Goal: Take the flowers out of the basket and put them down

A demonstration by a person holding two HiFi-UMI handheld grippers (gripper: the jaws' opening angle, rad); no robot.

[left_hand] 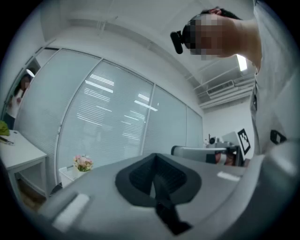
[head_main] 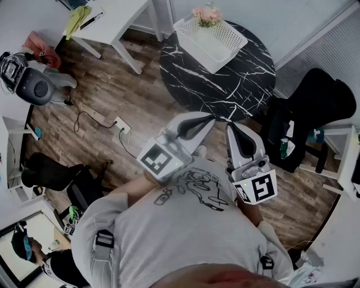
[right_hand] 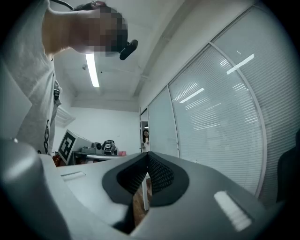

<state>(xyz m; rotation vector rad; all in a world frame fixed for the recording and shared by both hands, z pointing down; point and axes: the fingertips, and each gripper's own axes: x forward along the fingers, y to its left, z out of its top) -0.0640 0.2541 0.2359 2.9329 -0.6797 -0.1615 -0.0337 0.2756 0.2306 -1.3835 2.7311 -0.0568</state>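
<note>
Head view, from the left: a white desk (head_main: pixel 121 17) stands on the wood-plank floor (head_main: pixel 112 90), with a power strip (head_main: pixel 121 125) lying on the boards. The left claw (head_main: pixel 209 119), smooth grey shells around ribbed black pads, is pressed fully together with nothing in it. It is held level near the person's chest, short of the round counter (head_main: pixel 242 84), a glossy black top with white marble veins. On the counter's far side sits a rectangular white perforated plastic basket (head_main: pixel 225 42). The pink flowers (head_main: pixel 207 15) stand inside it at its far corner. The right claw (head_main: pixel 232 128), built the same, is likewise closed tight and empty, just beside the left. In the left gripper view, a glazed wall with slatted blinds (left_hand: pixel 112 117) runs behind the flowers.
</note>
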